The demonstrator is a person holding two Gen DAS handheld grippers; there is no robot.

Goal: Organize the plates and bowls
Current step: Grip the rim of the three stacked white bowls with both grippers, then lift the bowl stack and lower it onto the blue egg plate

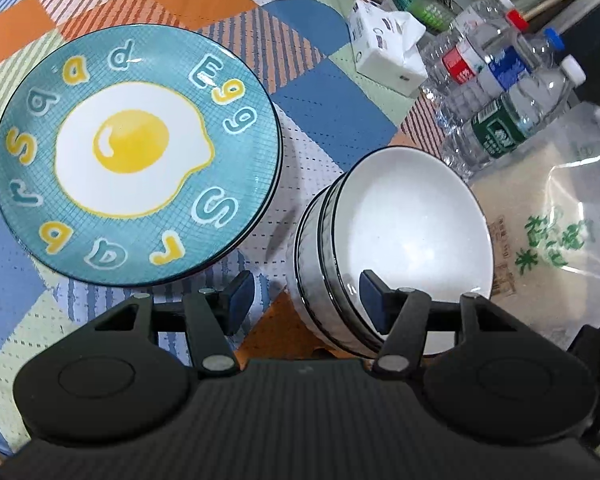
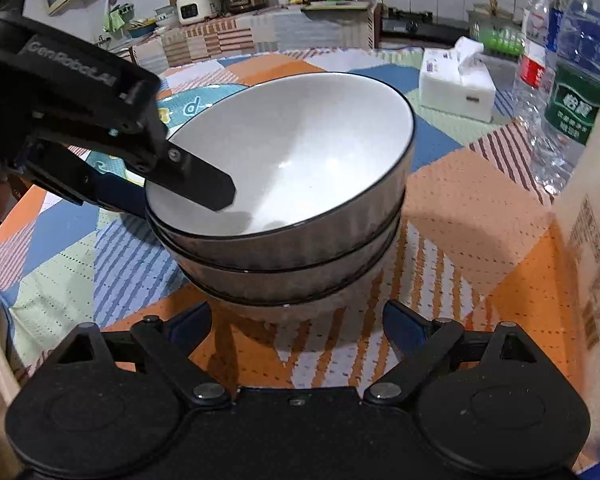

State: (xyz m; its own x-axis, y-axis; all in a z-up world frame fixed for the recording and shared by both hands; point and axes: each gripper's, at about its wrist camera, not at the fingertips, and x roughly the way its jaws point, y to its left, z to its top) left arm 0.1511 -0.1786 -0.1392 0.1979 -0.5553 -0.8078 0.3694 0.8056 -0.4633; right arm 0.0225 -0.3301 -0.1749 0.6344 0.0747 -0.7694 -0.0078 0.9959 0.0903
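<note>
A stack of white bowls [image 1: 412, 232] with black rims stands on the patchwork tablecloth; it also shows in the right wrist view [image 2: 300, 168]. A stack of teal fried-egg plates [image 1: 136, 152] lies to its left. My left gripper [image 1: 306, 300] is open and straddles the near rim of the top bowl, one finger inside the bowl, one outside; it also shows in the right wrist view [image 2: 180, 196]. My right gripper [image 2: 296, 320] is open and empty, just in front of the base of the bowl stack.
Several water bottles [image 1: 500, 92], a tissue box [image 1: 384, 48] and a bag of rice [image 1: 548, 240] stand to the right of the bowls. A kitchen counter [image 2: 260, 20] with appliances lies beyond the table.
</note>
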